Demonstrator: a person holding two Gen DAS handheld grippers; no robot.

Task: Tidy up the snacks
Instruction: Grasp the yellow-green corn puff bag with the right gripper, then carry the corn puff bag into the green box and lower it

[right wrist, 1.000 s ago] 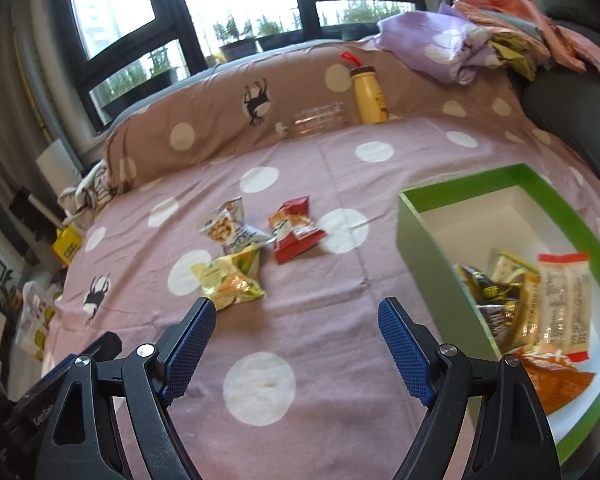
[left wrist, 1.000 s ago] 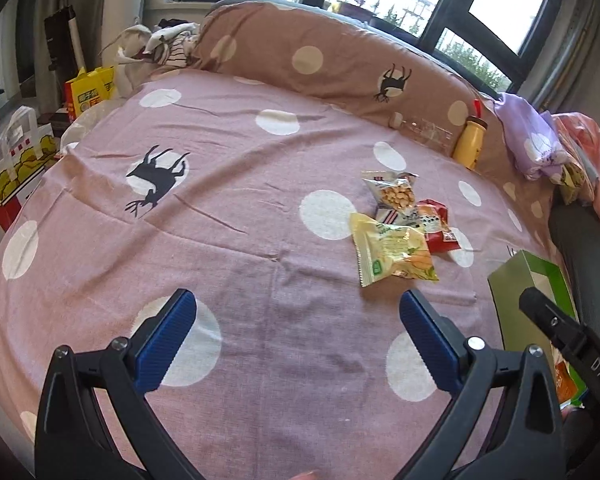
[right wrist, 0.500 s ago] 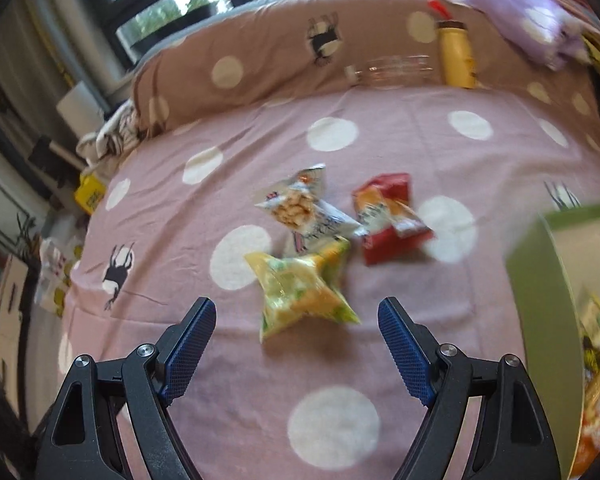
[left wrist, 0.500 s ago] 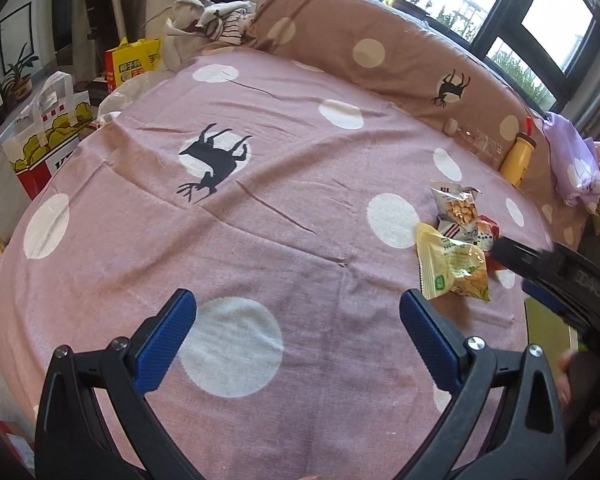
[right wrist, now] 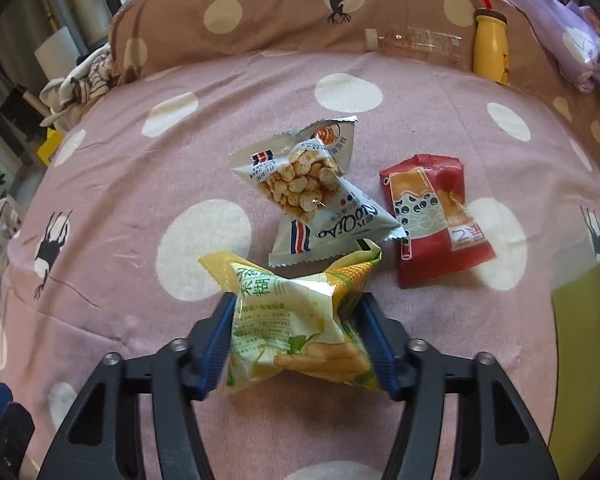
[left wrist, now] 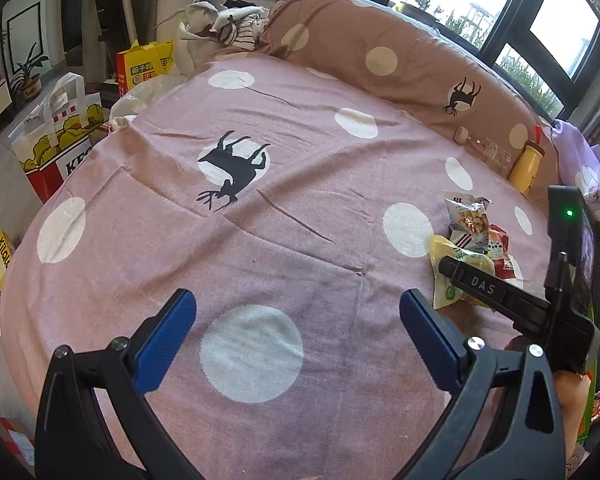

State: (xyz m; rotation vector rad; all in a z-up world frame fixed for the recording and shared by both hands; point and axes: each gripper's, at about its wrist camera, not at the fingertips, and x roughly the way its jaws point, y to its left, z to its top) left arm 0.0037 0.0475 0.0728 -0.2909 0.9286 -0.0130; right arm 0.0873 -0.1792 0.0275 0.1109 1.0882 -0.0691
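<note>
Snack packet (right wrist: 300, 332), yellow, is squeezed by the downward-tilted right gripper (right wrist: 298, 334), seemingly gripped; left gripper (left wrist: 296, 336) gapes empty.

Right gripper (right wrist: 296, 334), jaws just closing, pinches the yellow corn snack packet (right wrist: 300, 320).

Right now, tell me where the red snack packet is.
In the right wrist view, the red snack packet lies right of centre on the spotted bedcover, beside the grey puffed-snack packets.

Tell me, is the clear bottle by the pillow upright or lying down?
Lying down. The clear bottle rests on its side against the pillow, cap pointing left; the yellow bottle beside it stands upright.
</note>
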